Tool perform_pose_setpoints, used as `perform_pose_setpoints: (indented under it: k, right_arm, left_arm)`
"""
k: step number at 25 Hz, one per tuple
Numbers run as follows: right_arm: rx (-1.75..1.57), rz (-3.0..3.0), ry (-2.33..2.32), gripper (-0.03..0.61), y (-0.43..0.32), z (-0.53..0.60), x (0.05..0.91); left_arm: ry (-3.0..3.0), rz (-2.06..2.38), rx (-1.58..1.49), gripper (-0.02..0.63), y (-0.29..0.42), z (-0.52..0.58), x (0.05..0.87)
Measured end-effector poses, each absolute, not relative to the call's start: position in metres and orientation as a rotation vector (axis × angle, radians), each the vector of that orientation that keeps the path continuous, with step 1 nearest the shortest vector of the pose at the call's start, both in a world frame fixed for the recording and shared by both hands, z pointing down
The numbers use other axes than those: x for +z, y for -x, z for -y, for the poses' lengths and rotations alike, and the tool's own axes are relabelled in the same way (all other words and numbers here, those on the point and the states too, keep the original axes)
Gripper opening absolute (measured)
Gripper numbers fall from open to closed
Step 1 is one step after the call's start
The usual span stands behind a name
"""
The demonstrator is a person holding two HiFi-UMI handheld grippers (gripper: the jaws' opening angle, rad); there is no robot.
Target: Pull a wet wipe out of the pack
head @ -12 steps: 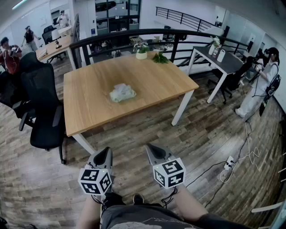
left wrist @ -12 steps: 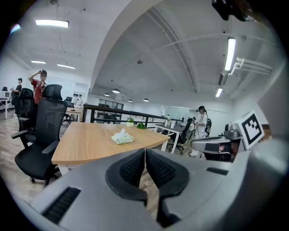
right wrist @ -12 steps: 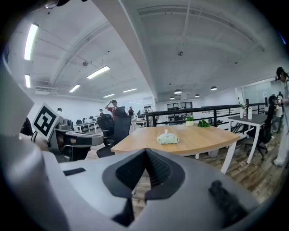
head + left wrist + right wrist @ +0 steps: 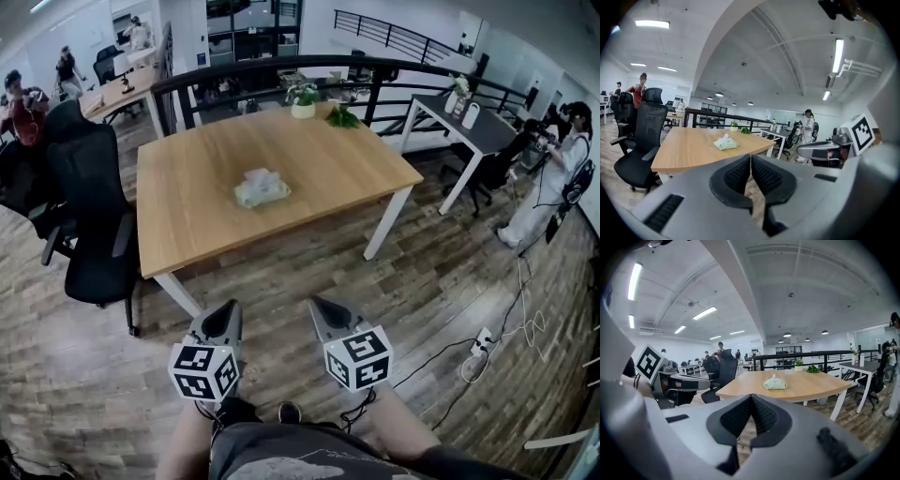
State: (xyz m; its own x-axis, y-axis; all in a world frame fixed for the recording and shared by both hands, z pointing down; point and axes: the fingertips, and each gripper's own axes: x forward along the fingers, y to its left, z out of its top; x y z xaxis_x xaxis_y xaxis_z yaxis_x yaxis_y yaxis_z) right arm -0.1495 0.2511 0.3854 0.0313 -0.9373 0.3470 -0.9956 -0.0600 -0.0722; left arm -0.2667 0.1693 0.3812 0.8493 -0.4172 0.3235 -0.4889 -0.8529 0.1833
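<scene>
The wipe pack (image 4: 262, 188) lay on the table (image 4: 187, 234), clear of its edges. The left gripper (image 4: 228, 310) and right gripper (image 4: 320, 306) hung well short of it, both clenched empty.

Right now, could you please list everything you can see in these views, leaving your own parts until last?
table: one, light wood with white legs, centre of the floor
pack of wipes: one, pale green with a white wipe poking out, middle of the table
potted plant: one, white pot, table's far edge
leaves: one bunch, green, right of the potted plant
office chair: one, black, at the table's left side
side table: one, dark top, far right
railing: one, black, behind the table
power strip: one, white, floor at right
person in white: one, far right
left claw: one, grey, shut, empty, short of the table
right claw: one, grey, shut, empty, beside it
</scene>
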Motion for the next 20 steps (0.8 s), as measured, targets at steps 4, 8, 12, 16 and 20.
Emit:
perform_pose_setpoints:
  k: [4, 8, 12, 16, 20]
  right_arm:
    - [0.459, 2.013, -2.104, 0.023, 0.148, -0.248, 0.386]
    - [0.466, 2.015, -2.139, 0.023, 0.143, -0.246, 0.383]
    - [0.485, 2.059, -2.173, 0.023, 0.140, -0.244, 0.380]
    - [0.496, 2.056, -2.165, 0.025, 0.139, -0.243, 0.383]
    - [0.526, 2.046, -2.177, 0.025, 0.135, -0.236, 0.387]
  left_arm:
    - [-2.767, 0.687, 0.403, 0.023, 0.263, -0.169, 0.381]
    - [-2.767, 0.683, 0.387, 0.021, 0.261, -0.169, 0.380]
    - [-2.758, 0.676, 0.362, 0.023, 0.259, -0.168, 0.378]
    - [-2.745, 0.687, 0.350, 0.023, 0.261, -0.165, 0.376]
    - [-2.768, 0.708, 0.354, 0.023, 0.260, -0.158, 0.375]
